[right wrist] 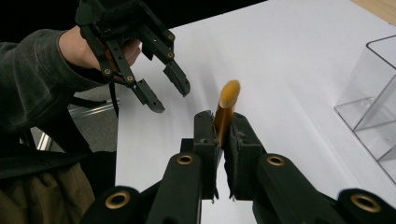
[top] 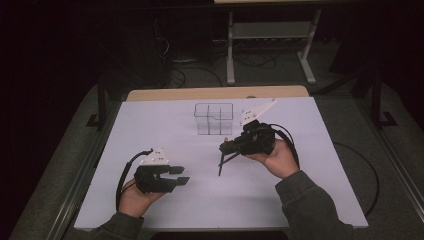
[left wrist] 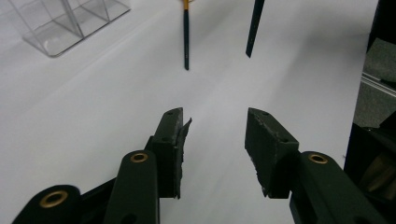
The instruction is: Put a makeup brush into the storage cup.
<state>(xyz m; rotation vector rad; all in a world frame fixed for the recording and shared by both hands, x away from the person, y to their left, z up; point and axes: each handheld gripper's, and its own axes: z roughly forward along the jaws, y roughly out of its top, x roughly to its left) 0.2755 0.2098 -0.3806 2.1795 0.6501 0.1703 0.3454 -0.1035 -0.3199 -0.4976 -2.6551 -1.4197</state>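
My right gripper [top: 229, 146] [right wrist: 223, 127] is shut on a thin dark stick with an orange end [right wrist: 228, 100], held above the white table [top: 175, 125]. The stick's dark shaft [top: 221, 166] [left wrist: 186, 44] hangs down toward the table. A second dark strip [left wrist: 254, 28] shows beside it; I cannot tell whether that is a shadow or another stick. A clear plastic organizer with compartments [top: 214, 119] [left wrist: 60, 23] [right wrist: 373, 107] stands just behind and left of the right gripper. My left gripper [top: 181, 175] [left wrist: 215, 135] [right wrist: 170, 95] hovers open at the front left, nothing between its jaws.
The white sheet covers a wooden tabletop whose bare edge [top: 215, 93] shows at the back. A metal stand [top: 270, 35] and cables lie on the dark floor beyond. A cable loop [top: 370, 180] lies on the floor right of the table.
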